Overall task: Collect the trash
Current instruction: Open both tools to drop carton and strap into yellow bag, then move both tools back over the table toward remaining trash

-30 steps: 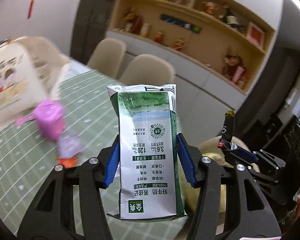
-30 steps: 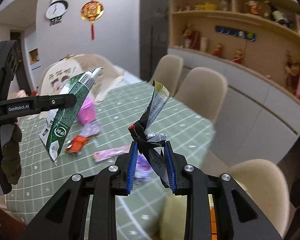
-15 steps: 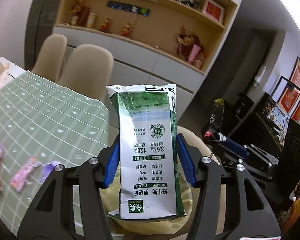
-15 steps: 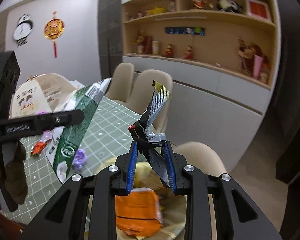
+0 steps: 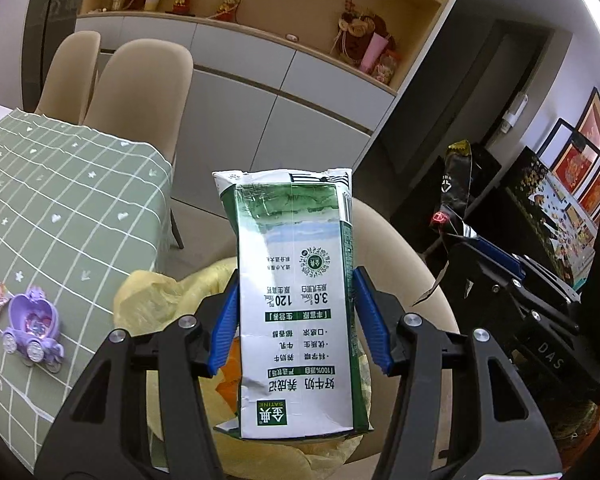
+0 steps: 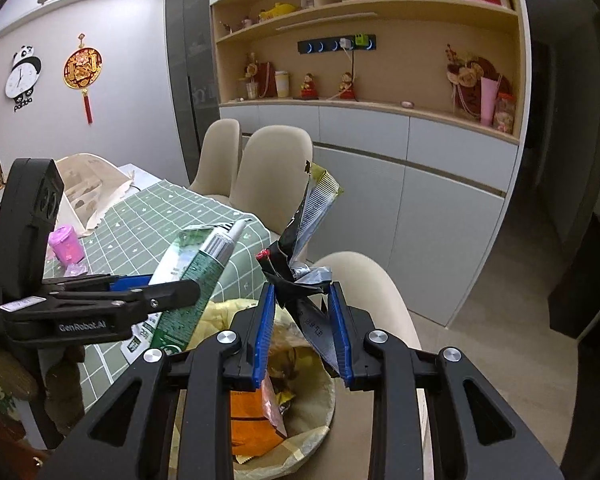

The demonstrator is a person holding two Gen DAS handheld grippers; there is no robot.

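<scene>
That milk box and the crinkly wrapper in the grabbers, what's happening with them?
A person is tidying up trash with a grabber in each hand. The left gripper is clamped on a flattened green-and-white milk carton. The right gripper is pinching a crumpled black and silver wrapper. Both are held over a yellow-lined trash bin that sits on a beige chair and already has wrappers inside. More bits, like a purple toy carriage, are on the green checked tablecloth.
</scene>
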